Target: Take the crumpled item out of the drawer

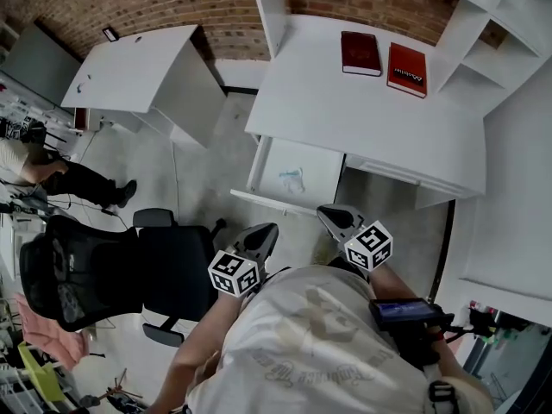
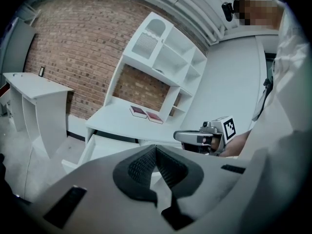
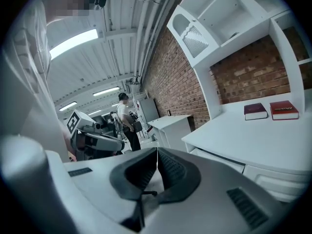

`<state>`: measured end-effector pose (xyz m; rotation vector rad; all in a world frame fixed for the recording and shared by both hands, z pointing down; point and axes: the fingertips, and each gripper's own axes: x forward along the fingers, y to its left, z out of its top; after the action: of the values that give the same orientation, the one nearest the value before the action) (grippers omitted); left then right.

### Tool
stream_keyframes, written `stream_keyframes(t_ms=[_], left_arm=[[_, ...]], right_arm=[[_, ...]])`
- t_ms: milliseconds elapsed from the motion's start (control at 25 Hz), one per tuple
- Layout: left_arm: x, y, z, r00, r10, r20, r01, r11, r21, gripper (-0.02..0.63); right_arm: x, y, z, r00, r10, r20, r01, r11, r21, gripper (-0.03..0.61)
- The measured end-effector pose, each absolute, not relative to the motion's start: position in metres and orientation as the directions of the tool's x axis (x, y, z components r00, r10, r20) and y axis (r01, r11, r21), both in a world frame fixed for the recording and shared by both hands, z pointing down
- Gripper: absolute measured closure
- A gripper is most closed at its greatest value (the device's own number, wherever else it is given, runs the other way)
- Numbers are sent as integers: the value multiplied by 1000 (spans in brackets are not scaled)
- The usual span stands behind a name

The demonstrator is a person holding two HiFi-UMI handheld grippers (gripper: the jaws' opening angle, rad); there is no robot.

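Left hand-held gripper (image 1: 263,234), right hand-held gripper (image 1: 335,216), both closed, angled toward drawer (image 1: 324,172)

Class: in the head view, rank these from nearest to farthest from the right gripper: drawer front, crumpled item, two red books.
1. Drawer front, just left of the right gripper.
2. Crumpled item, inside the drawer.
3. Dark red book and bright red book, back of desk; too close to call.

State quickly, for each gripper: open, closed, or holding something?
Left gripper: closed, nothing between its jaws.
Right gripper: closed, nothing between its jaws.
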<state>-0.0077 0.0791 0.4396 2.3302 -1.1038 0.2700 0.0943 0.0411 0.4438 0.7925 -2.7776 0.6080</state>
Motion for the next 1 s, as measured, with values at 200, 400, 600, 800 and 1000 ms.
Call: stream_keyframes(t_ms=[200, 400, 600, 800, 1000], left_arm=[[12, 51, 442, 618, -665, 420, -785, -494, 373, 592], [16, 30, 440, 565, -699, 438, -823, -442, 356, 592], [6, 25, 440, 522, -721, 455, -849, -390, 356, 592], [-3, 22, 447, 506, -725, 468, -856, -358, 372, 592], [-15, 12, 466, 521, -715, 467, -847, -363, 389, 592]], right_arm=[[115, 11, 450, -852, -439, 286, -519, 784, -341, 554], [119, -6, 458, -879, -386, 282, -469, 808, -357, 554], [113, -17, 464, -883, -359, 303, -455, 817, -356, 554], [103, -25, 478, -879, -338, 336, -452, 815, -363, 554], [85, -32, 502, -871, -314, 379, -449, 823, -349, 554]])
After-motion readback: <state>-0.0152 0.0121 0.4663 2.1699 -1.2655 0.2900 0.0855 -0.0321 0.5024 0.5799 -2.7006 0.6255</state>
